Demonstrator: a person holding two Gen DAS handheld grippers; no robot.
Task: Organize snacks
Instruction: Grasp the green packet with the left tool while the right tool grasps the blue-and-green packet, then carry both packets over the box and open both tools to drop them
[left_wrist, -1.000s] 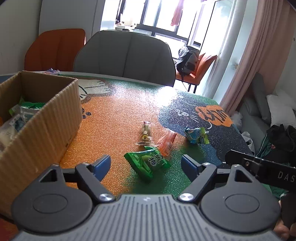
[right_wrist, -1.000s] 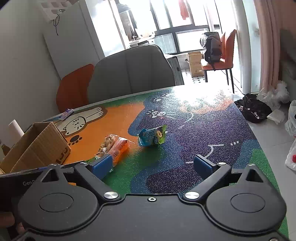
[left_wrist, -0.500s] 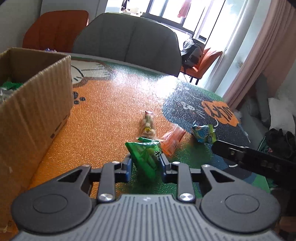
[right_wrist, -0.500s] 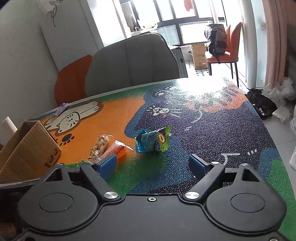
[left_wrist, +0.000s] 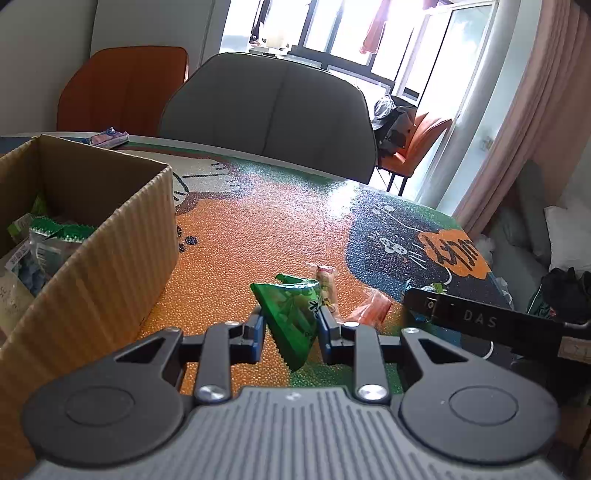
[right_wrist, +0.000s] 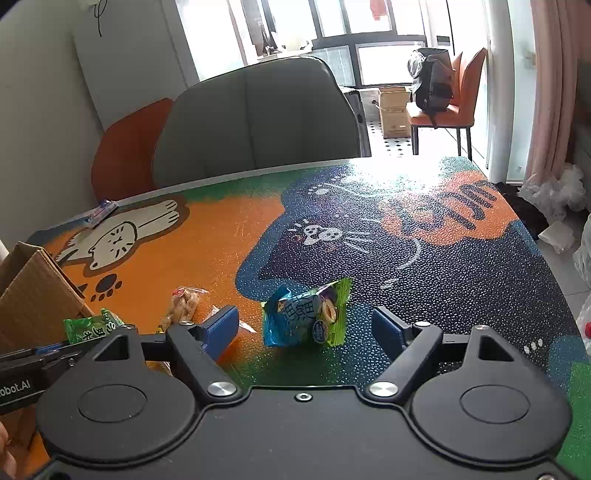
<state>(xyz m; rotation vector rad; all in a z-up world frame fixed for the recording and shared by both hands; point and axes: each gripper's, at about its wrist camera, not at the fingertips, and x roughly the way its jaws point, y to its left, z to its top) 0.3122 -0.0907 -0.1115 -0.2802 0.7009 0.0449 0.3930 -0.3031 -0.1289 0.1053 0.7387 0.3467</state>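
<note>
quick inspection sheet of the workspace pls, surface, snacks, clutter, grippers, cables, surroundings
surface: cartoon-cat table mat, orange, blue, green.
job's things: cardboard box holding packets; green packet; blue packet; peanut packet and orange packet loose.
clutter: small purple pack at the far edge.
grippers: left gripper shut on green packet; right gripper open, jaws just closing toward the blue packet, not touching.
cables: nothing seen.
surroundings: grey chair, orange chair, backpack.

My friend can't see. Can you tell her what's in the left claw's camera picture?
The left claw is shut on a green snack bag above a colorful cat-print table. A cardboard box with snacks inside sits to its left, and more snacks lie just beyond the bag.
</note>
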